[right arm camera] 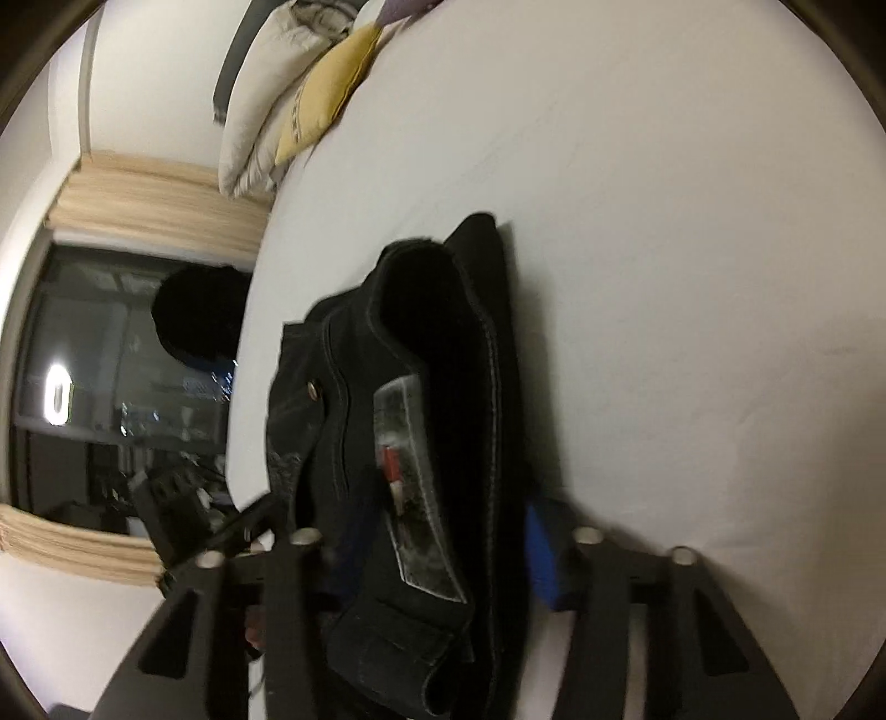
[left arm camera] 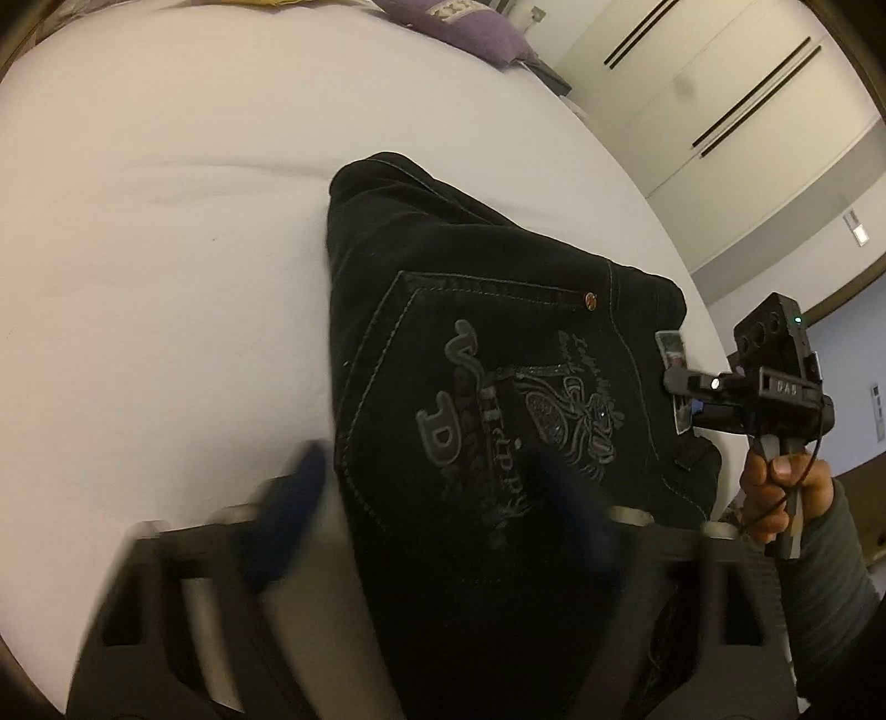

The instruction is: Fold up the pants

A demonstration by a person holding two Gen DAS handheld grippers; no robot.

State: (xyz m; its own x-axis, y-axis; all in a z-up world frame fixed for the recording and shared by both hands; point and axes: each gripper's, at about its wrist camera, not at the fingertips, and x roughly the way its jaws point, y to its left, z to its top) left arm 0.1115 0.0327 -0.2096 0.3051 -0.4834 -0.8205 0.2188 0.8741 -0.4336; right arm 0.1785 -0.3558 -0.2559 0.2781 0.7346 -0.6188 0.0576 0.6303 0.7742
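Black jeans lie folded into a compact stack on the white bed sheet, back pocket with grey embroidery facing up. My left gripper is open and blurred. One blue finger rests on the sheet beside the stack's left edge, the other lies over the pocket. At the waist end my right gripper, held by a hand, meets the label. In the right wrist view the jeans fill the gap of the right gripper, which is shut on the waistband, with one blue finger against the stack's sheet side.
White sheet stretches wide beyond the jeans. A yellow pillow and a white one lie at the bed's head, and a purple cushion sits at the far edge. A dark window with beige curtains is beside the bed.
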